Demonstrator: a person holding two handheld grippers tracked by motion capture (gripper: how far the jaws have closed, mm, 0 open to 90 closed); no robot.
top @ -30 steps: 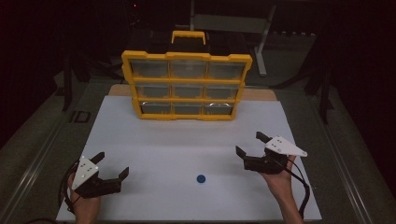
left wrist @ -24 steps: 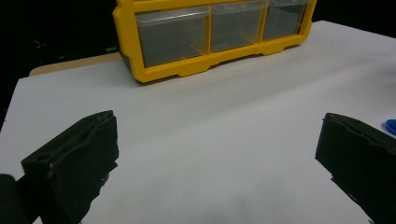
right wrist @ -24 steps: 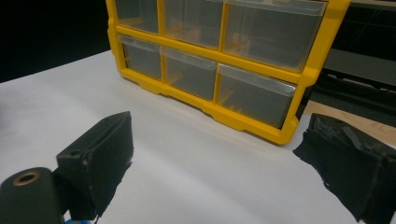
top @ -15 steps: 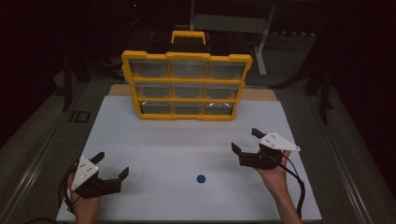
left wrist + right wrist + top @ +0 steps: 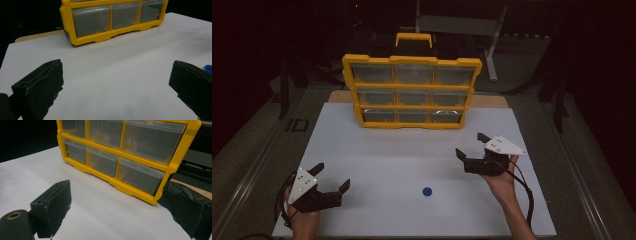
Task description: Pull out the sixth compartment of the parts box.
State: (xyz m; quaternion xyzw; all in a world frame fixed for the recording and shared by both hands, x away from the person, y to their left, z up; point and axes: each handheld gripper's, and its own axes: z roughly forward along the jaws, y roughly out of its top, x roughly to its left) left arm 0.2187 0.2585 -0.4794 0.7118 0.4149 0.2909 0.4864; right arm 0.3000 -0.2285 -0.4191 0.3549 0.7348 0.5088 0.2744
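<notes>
A yellow organizer point(image 5: 412, 92) with clear drawers in three rows of three stands upright at the far edge of the white board point(image 5: 377, 155). A small blue round piece point(image 5: 427, 191) lies on the board near the front, between the two hands. My left gripper point(image 5: 333, 175) rests at the front left, open and empty, pointing right. Its own view shows open jaws point(image 5: 116, 82), the blue piece point(image 5: 208, 68) at the right edge, and the organizer point(image 5: 110, 17) beyond. My right gripper point(image 5: 469, 143) is open and empty at the right, facing the organizer point(image 5: 125, 152) between its jaws point(image 5: 120, 205).
The white board lies on a grey table with a brown strip point(image 5: 492, 100) showing behind the organizer. A black handle-topped case back point(image 5: 413, 40) rises behind it. Dark metal frame legs point(image 5: 494, 45) stand beyond the table.
My right gripper has drifted a little left and away from the person, toward the organizer. The left gripper and the blue piece have stayed put.
</notes>
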